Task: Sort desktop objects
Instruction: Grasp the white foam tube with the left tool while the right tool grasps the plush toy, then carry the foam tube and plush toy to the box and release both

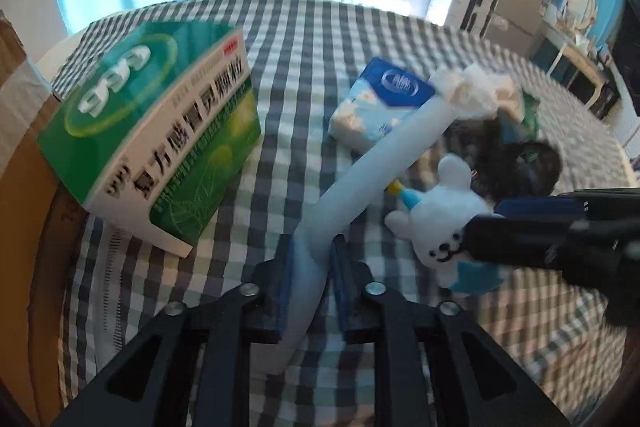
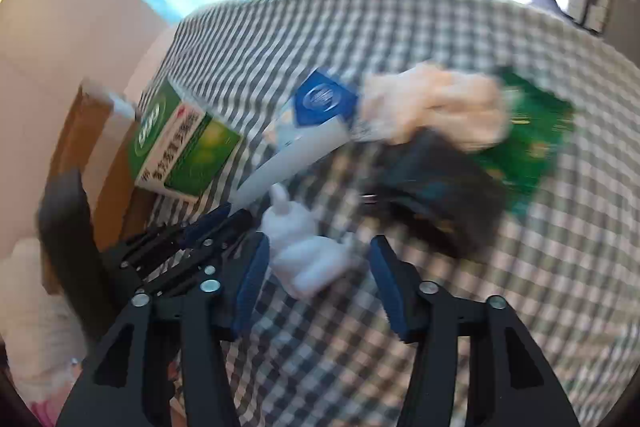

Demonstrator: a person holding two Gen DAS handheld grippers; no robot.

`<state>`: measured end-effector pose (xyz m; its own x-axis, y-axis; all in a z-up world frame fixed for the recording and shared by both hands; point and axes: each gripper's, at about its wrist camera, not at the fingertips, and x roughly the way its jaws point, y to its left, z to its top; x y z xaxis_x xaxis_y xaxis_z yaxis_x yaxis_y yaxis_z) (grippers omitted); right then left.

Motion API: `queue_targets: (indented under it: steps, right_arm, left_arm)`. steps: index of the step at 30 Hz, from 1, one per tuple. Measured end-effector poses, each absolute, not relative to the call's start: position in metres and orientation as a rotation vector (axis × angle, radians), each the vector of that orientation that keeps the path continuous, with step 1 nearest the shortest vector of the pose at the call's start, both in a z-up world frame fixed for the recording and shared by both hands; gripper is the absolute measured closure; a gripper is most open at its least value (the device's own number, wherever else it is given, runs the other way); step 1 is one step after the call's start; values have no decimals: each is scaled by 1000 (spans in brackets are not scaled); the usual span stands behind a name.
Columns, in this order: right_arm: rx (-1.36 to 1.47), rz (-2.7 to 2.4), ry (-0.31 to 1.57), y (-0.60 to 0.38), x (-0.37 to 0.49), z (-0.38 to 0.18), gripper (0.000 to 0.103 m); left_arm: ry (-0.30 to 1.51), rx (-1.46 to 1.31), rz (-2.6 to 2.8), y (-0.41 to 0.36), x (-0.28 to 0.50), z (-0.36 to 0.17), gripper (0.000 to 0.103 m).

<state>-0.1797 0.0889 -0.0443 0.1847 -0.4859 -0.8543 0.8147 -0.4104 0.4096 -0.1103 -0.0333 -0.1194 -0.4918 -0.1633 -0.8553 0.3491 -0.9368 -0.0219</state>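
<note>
My left gripper point(image 1: 314, 247) is shut on a long pale blue tube point(image 1: 372, 171), which slants up to the right over the checked cloth. The right wrist view shows the same grip, left gripper point(image 2: 218, 223) on the tube point(image 2: 288, 159). A small white plush bunny point(image 1: 440, 227) lies just right of the tube. My right gripper point(image 2: 320, 241) stands open around the bunny point(image 2: 308, 255), with a gap showing at the right pad. In the left wrist view the right gripper point(image 1: 496, 221) reaches in from the right edge.
A green medicine box point(image 1: 160, 131) stands at the left beside a cardboard box point(image 1: 24, 187). Behind the tube lie a blue tissue pack point(image 1: 380, 103), a crumpled white tissue point(image 1: 480, 91), a black pouch point(image 2: 440, 195) and a green packet point(image 2: 528, 131).
</note>
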Motion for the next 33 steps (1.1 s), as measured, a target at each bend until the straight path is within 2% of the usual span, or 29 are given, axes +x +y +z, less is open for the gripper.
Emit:
queue_targets:
  steps: [1,2,5,6,10,19,25,33]
  right_arm:
    - [1370,-1478,357,85,-178,-51,42]
    - [1382,-1481,379,82,-177,-59,41]
    - [1379,-1480,370,83,-181,-68,42]
    - [1375,-1483,349,85,-183,-65,45]
    - [1361,-1525,331,93,-191,-51,45]
    - [1388,-1533,181,119,-214,-25,45]
    - [1340,-1550,140,127,-219,-8,45]
    - [1303,-1556,55,144,-228,8,45]
  left_arm:
    - [271,1367,-2478,-32,-108,-122,83]
    - [271,1352,-2487,-31,-106,-123,83]
    - [239,1345,-2496,-29,-104,-124,84]
    - [216,1343,-2502,-28,-104,-122,89]
    - [157,1334,-2496,-20,-102,-116,93]
    - [457,1359,-2510,-18,-96,-94,94]
    - [712,1179,-2547,-28,-84,-67,94]
    - [715,963,-2654,-22,-78,-23,94]
